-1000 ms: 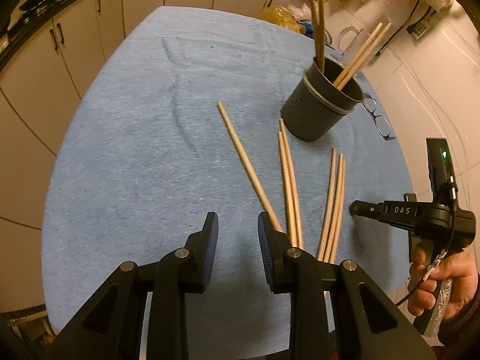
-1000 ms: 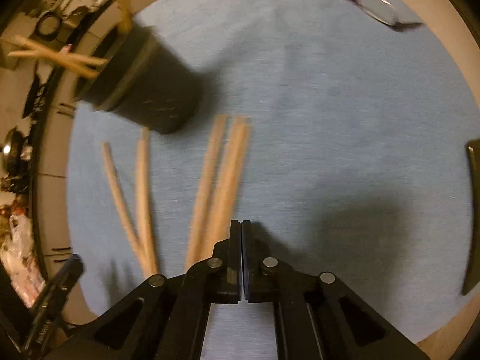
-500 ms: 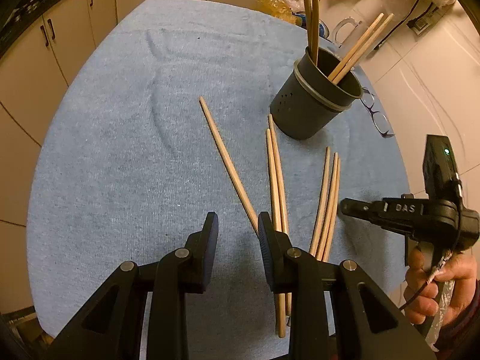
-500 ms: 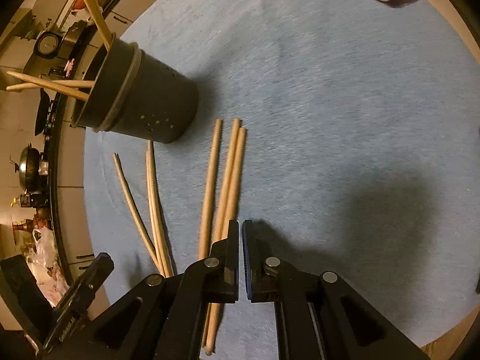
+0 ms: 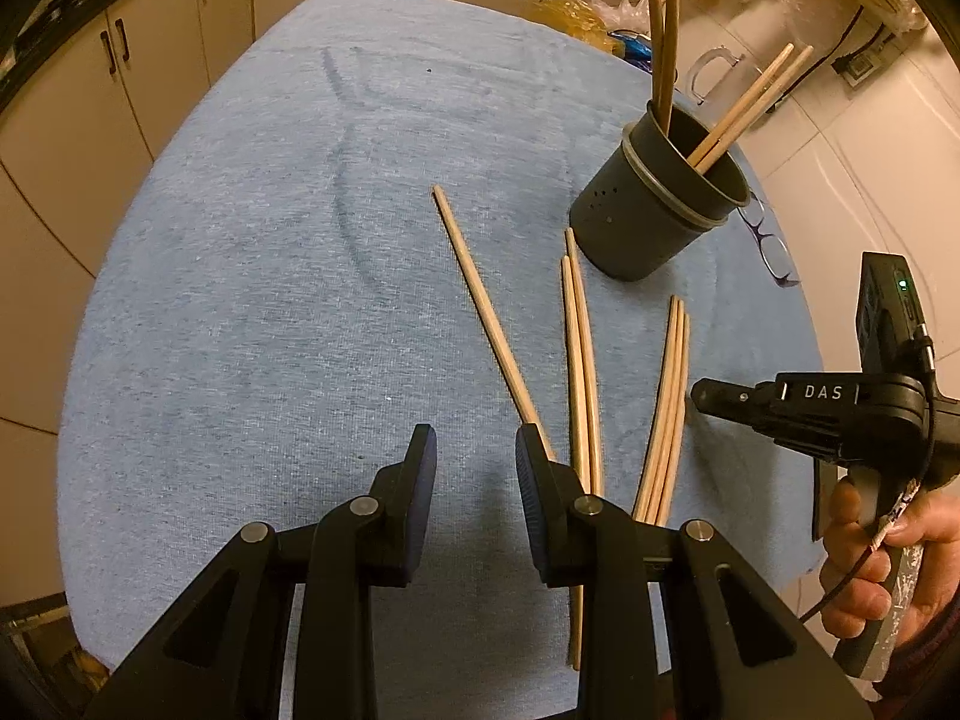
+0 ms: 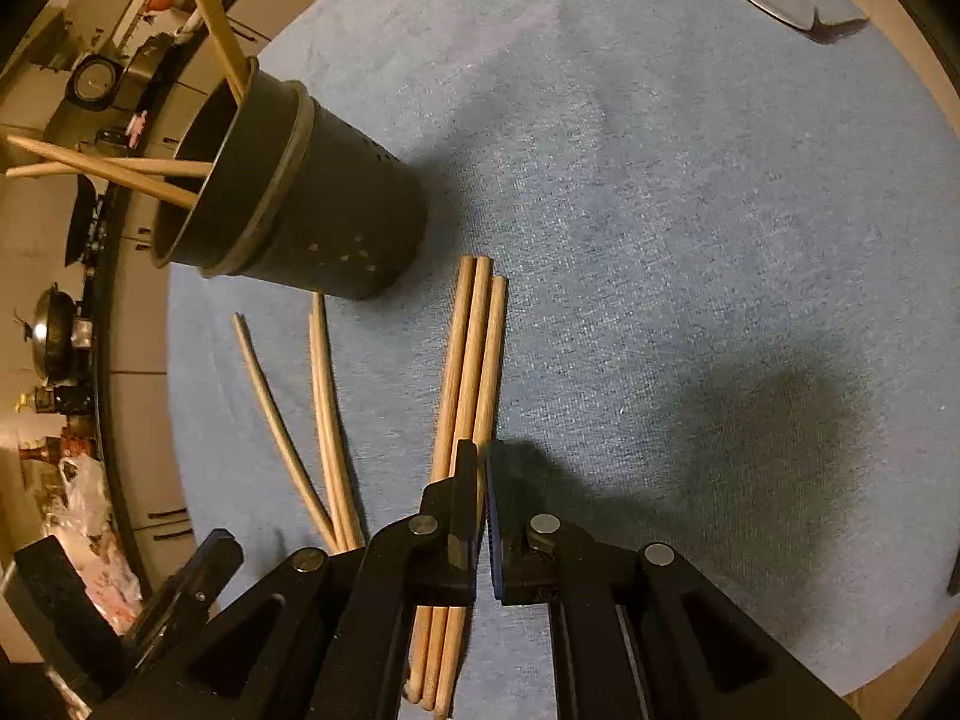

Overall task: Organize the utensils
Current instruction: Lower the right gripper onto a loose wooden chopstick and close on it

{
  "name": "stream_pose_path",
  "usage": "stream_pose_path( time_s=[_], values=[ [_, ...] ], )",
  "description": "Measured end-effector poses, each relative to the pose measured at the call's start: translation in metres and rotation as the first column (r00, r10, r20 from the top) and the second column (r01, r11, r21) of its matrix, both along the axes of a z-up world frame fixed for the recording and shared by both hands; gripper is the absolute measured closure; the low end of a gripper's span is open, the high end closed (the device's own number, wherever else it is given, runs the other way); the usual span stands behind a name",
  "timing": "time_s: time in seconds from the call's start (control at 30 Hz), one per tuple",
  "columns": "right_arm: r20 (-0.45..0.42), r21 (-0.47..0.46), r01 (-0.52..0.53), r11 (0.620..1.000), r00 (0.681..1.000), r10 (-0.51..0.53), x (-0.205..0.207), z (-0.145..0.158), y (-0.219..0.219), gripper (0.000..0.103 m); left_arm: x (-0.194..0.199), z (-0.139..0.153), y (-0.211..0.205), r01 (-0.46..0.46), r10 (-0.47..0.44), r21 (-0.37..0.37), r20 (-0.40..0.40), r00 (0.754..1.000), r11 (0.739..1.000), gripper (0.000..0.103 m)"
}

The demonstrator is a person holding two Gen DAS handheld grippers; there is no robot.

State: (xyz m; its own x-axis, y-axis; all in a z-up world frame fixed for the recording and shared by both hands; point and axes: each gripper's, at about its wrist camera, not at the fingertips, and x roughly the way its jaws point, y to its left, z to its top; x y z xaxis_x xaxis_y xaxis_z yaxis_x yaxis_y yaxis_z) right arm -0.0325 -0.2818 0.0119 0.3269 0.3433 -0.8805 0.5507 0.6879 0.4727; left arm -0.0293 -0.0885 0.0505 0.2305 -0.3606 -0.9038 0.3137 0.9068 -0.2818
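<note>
chopsticks lie loose on the blue cloth [image 5: 252, 312] that covers the table: a single chopstick [image 5: 483, 306] slanting on the left, a pair [image 5: 579, 348] in the middle with its far tips close to the holder, and a bundle of three [image 5: 669, 396] on the right. the dark utensil holder [image 5: 651, 204] stands upright beyond them with four more sticks leaning out of its mouth. a pair of glasses [image 5: 771, 240] lies just past the holder near the cloth's edge.

the left gripper [image 5: 474, 450] tilts steeply down over the near end of the single chopstick, its fingers spread a little with only cloth between them; the stick's near end runs under the right-hand finger.

the right gripper [image 6: 482, 474] also points steeply down, its fingers pressed together and pinching nothing, their tips over the bundle of three, which passes underneath the left-hand finger. in the left wrist view a hand [image 5: 870, 552] wraps the right gripper's handle from below, thumb side up, with the closed tip just beside the bundle's right edge.
</note>
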Motion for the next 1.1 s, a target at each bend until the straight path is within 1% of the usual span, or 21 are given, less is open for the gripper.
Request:
stream_pose_path(
  time_s=[0.07, 0.13, 0.2, 0.27, 0.43, 0.5, 0.6, 0.67, 0.73, 0.8, 0.87, 0.97, 1.07, 1.1],
  values=[
    [-0.003, 0.009, 0.004, 1.000, 1.000, -0.004, -0.001, -0.002, -0.001, 0.099, 0.000, 0.000, 0.000, 0.005, -0.005, -0.001, 0.002, 1.000, 1.000, 0.077],
    [-0.025, 0.006, 0.004, 1.000, 1.000, -0.004, -0.003, -0.006, 0.001, 0.098, 0.000, 0.000, 0.000, 0.007, -0.007, -0.001, 0.001, 1.000, 1.000, 0.077],
    [-0.030, -0.007, 0.004, 1.000, 1.000, -0.004, -0.005, -0.006, 0.001, 0.088, 0.000, 0.001, 0.001, 0.005, -0.005, -0.003, 0.002, 1.000, 1.000, 0.077],
    [-0.038, -0.019, -0.001, 1.000, 0.999, 0.000, -0.005, -0.007, 0.004, 0.086, 0.001, 0.001, 0.003, 0.003, -0.003, -0.003, 0.002, 1.000, 1.000, 0.077],
    [-0.047, -0.030, 0.011, 1.000, 0.999, -0.012, -0.002, -0.008, 0.012, 0.086, 0.002, 0.002, 0.007, -0.002, 0.002, -0.006, 0.004, 1.000, 1.000, 0.077],
    [-0.049, -0.028, 0.017, 0.999, 0.999, -0.018, -0.005, -0.008, 0.009, 0.088, 0.002, 0.002, 0.008, -0.004, 0.004, -0.007, 0.005, 1.000, 1.000, 0.077],
    [-0.052, -0.035, 0.007, 0.999, 0.999, -0.009, -0.004, -0.008, 0.006, 0.088, 0.002, 0.002, 0.010, -0.007, 0.007, -0.007, 0.004, 1.000, 1.000, 0.077],
    [-0.059, -0.062, -0.003, 0.998, 0.998, -0.001, -0.001, -0.006, 0.009, 0.089, 0.003, 0.002, 0.009, -0.004, 0.004, -0.005, 0.003, 1.000, 1.000, 0.077],
    [-0.077, -0.118, -0.029, 0.993, 0.997, 0.020, 0.005, -0.004, 0.015, 0.094, 0.004, 0.002, 0.009, -0.005, 0.005, -0.007, 0.000, 1.000, 1.000, 0.077],
    [-0.110, -0.190, -0.091, 0.978, 0.991, 0.071, 0.014, -0.001, 0.025, 0.096, 0.005, 0.002, 0.008, -0.004, 0.004, -0.009, -0.002, 1.000, 1.000, 0.077],
    [-0.132, -0.226, -0.131, 0.965, 0.986, 0.103, 0.019, 0.000, 0.033, 0.096, 0.006, 0.003, 0.005, -0.001, 0.001, -0.011, -0.003, 1.000, 1.000, 0.077],
    [-0.140, -0.225, -0.156, 0.962, 0.982, 0.126, 0.018, 0.000, 0.033, 0.097, 0.007, 0.005, 0.002, 0.007, -0.007, -0.014, 0.000, 1.000, 1.000, 0.077],
    [-0.153, -0.218, -0.143, 0.966, 0.982, 0.111, 0.008, -0.001, 0.021, 0.097, 0.011, 0.006, -0.004, 0.023, -0.024, -0.016, -0.014, 1.000, 1.000, 0.077],
    [-0.158, -0.231, -0.134, 0.964, 0.982, 0.099, 0.004, 0.000, 0.015, 0.097, 0.013, 0.006, -0.008, 0.032, -0.032, -0.024, -0.024, 0.999, 0.999, 0.077]
  ],
)
